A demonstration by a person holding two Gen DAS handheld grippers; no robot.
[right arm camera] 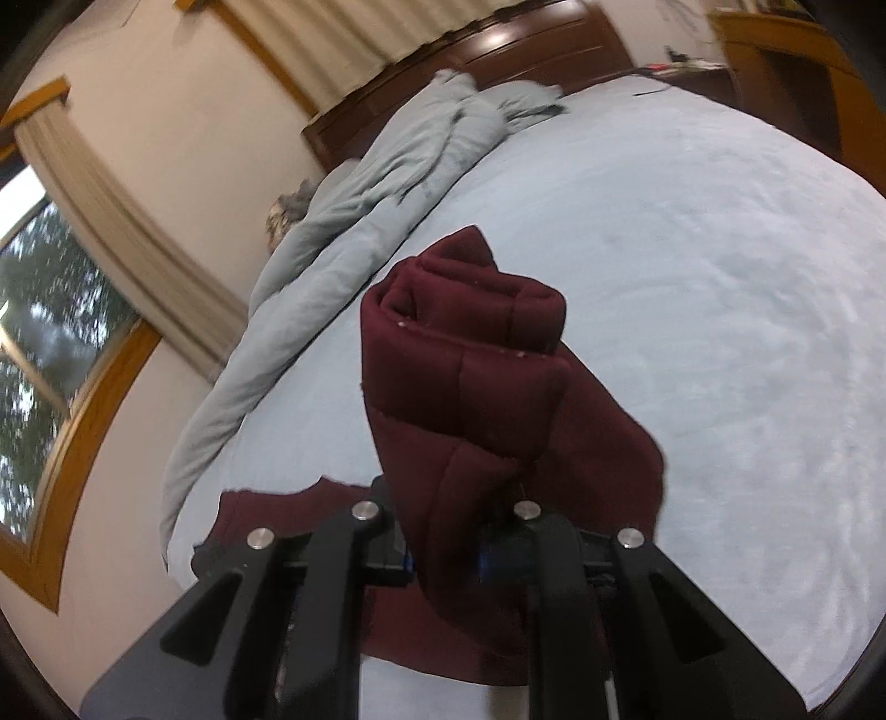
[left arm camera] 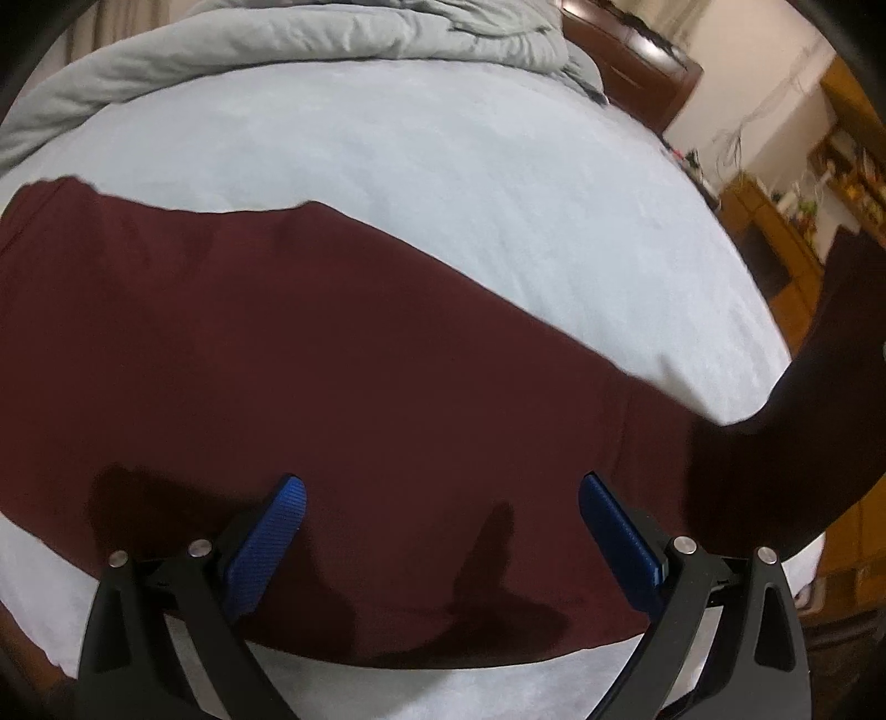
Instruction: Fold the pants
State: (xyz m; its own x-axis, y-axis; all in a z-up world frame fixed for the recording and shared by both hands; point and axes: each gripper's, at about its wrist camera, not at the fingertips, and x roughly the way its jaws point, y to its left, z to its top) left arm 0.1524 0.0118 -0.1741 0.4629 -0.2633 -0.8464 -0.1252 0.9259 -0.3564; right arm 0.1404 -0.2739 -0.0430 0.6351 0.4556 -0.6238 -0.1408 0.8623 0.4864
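Maroon pants (left arm camera: 310, 354) spread flat across the near part of the bed (left arm camera: 443, 183), running as a broad band from the bed's left edge toward its right corner, far edge slanting and fairly straight, near edge ending short of the bed's front border with a strip of pale sheet showing. Left tool (left arm camera: 440, 515) hovering over the pants near their front edge, blue pads (left arm camera: 266, 548) wide apart, nothing between them, released. Right tool (right arm camera: 443, 554) clenched on a bunched, hemmed end of the pants (right arm camera: 470, 354), cloth lifted off the bed and standing up beyond the fingers in thick rolled folds, seam lines visible, the rest trailing down onto the sheet. Beyond the pants, a wide stretch of bare pale-blue sheet, open all the way to the crumpled grey duvet (left arm camera: 310, 44) heaped along the bed's far side. Dark wooden headboard (right arm camera: 498, 50) behind the duvet. Curtained window (right arm camera: 50, 288) on the wall past the bed's left side; wooden shelving (left arm camera: 819, 183) past its right corner.
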